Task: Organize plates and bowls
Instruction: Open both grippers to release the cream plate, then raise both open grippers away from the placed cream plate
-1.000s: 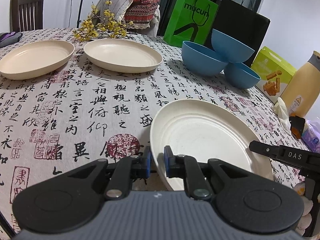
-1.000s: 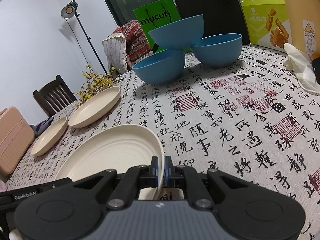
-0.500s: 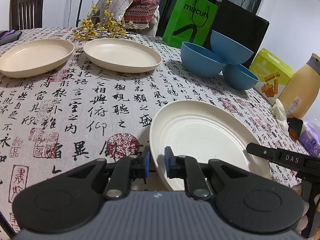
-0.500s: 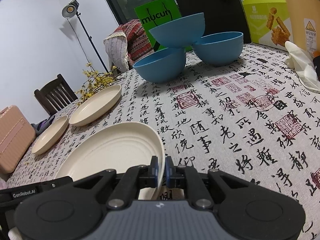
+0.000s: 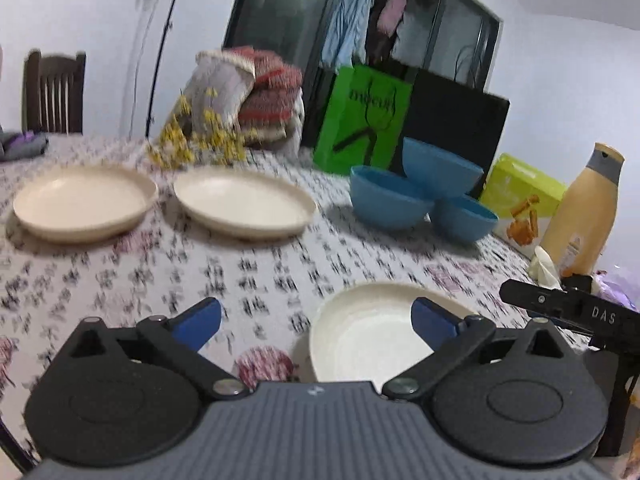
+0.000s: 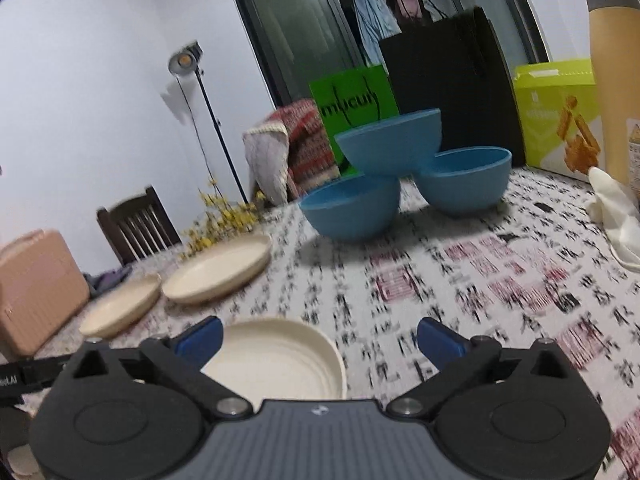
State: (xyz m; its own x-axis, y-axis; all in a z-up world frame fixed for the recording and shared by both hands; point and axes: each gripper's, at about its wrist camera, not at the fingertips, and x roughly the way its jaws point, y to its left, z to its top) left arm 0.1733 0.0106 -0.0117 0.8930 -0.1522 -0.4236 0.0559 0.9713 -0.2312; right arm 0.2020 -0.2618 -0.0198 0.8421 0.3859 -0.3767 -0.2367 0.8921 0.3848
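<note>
Plate (image 5: 372, 336) between open left tool (image 5: 316, 320) tips

The left gripper (image 5: 316, 318) is standing wide open, its jaws having just been opening; its blue pads (image 5: 198, 322) are gripping nothing. The right gripper (image 6: 320, 338) is likewise spread fully, its jaws having just been opening, and its pads (image 6: 440, 342) are pressing on nothing. Both are pointing slightly downward. No hand or sleeve is showing.
</note>
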